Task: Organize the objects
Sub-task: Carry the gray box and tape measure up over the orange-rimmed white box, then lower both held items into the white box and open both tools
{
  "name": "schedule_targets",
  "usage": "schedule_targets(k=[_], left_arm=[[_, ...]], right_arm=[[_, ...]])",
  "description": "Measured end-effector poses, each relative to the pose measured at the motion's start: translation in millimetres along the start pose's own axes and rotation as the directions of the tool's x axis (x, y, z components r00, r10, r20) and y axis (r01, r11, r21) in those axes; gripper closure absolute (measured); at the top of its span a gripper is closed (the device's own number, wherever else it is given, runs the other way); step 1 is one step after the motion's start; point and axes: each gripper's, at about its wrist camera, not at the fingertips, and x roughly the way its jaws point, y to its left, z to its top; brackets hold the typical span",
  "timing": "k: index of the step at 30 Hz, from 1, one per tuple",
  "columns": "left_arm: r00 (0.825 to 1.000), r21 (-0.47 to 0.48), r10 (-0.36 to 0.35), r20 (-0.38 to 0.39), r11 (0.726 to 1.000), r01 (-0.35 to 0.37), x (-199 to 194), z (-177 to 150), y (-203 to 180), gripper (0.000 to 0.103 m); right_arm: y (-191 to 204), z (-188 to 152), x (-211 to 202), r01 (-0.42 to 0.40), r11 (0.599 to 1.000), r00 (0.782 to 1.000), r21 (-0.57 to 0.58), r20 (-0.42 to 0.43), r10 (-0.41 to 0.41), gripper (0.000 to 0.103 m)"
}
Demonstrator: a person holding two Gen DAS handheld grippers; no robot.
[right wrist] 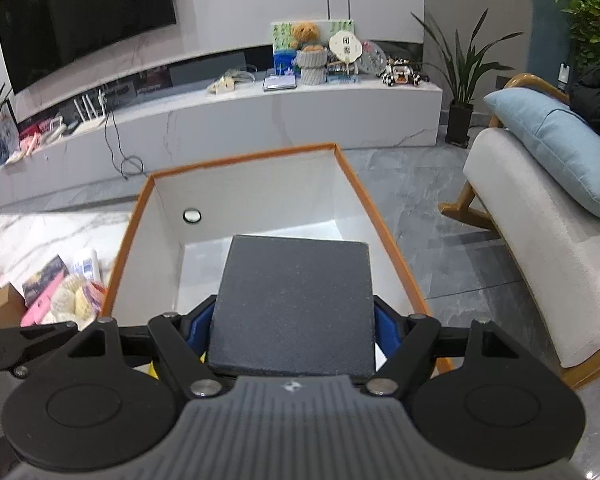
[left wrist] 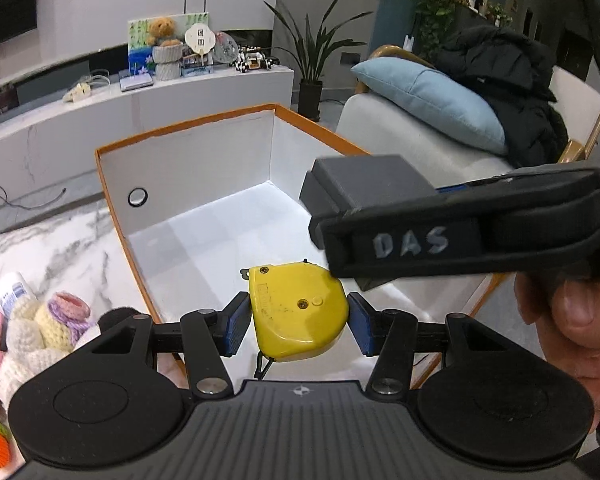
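left claw (left wrist: 298,322) grasping a yellow plastic tape measure (left wrist: 298,312) over the orange-rimmed white cardboard box (left wrist: 188,216); right claw (right wrist: 294,326) clenched on a dark grey flat square block (right wrist: 294,304) above the same box, on the marble surface (left wrist: 52,248).

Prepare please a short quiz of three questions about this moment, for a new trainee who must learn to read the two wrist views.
1. True or false: the left tongs hold the yellow tape measure above the inside of the orange-rimmed box.
2. What do the right tongs grip?
A. a pink card
B. a dark grey block
C. a knitted toy
3. Fill the gap: the knitted items lie on the marble table, ______ the box.

Key
1. True: the blue pads sit against both sides of the tape measure, over the white floor of the box.
2. B.
3. outside.
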Motion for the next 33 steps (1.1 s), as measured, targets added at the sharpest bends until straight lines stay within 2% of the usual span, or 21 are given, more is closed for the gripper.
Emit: schedule_targets(k=[5, 8, 14, 16, 28, 33], left_arm=[[0.998, 0.089, 0.05, -0.027, 0.995, -0.047, 6, -2, -12, 0.042], [0.997, 0.124, 0.049, -0.052, 0.991, -0.042, 7, -3, -17, 0.042], [0.996, 0.134, 0.051, -0.079, 0.99, -0.04, 10, -1, -17, 0.042], [0.995, 0.129, 0.051, -0.084, 0.991, -0.04, 10, -1, -17, 0.042], [0.995, 0.134, 0.048, -0.092, 0.99, -0.035, 11, 1, -17, 0.042], [0.995, 0.143, 0.053, -0.085, 0.989, -0.04, 12, 1, -17, 0.036]], right_arm=[[-1, -3, 14, 0.003, 1.0, 0.999, -0.009, -0.041, -0.004, 0.025], [-1, -5, 20, 0.015, 1.0, 0.997, -0.017, -0.077, -0.017, 0.025], [-1, -11, 33, 0.038, 0.998, 0.986, -0.044, -0.163, -0.045, 0.025], [4, -16, 35, 0.054, 0.995, 0.984, -0.085, -0.165, -0.067, 0.026], [3, -17, 43, 0.056, 0.997, 0.978, -0.059, -0.2, -0.067, 0.026], [3, -17, 42, 0.056, 0.997, 0.977, -0.058, -0.201, -0.067, 0.026]])
